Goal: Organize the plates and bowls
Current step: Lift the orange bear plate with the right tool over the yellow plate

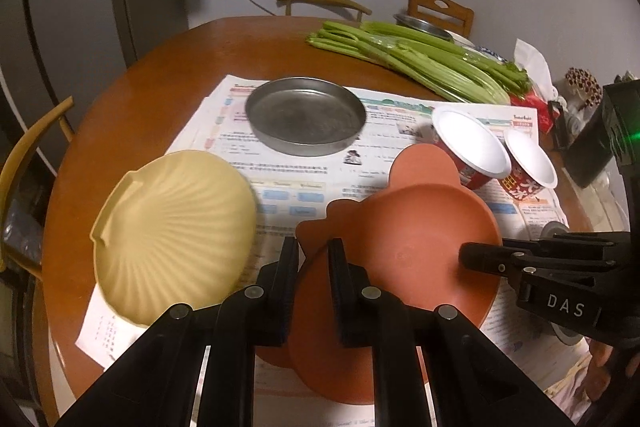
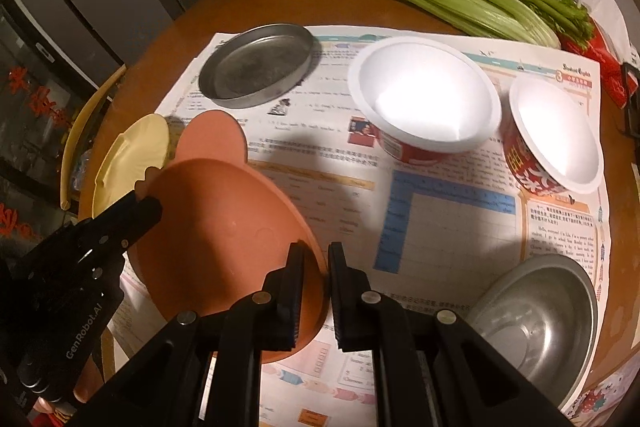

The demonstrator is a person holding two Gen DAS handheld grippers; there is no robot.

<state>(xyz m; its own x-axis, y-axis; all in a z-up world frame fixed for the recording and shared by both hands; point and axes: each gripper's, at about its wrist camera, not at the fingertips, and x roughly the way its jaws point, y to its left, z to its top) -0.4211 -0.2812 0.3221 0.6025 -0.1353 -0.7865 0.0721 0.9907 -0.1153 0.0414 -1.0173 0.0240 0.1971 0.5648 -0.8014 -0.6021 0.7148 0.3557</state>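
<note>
**Terracotta bowl, gripped at two rims**

I hold the terracotta bowl (image 1: 420,227) from both sides: my left gripper (image 1: 313,251) is clamped narrow on its eared rim, my right gripper (image 2: 316,255) is clamped narrow on the opposite rim.

Relative to that bowl:
- One cream shell plate (image 1: 172,231), just beside, empty.
- One round metal pan (image 1: 306,115), beyond, empty.
- Two red paper cups (image 2: 424,95), beyond, tipped, empty.
- One steel bowl (image 2: 536,323), near, empty.
</note>
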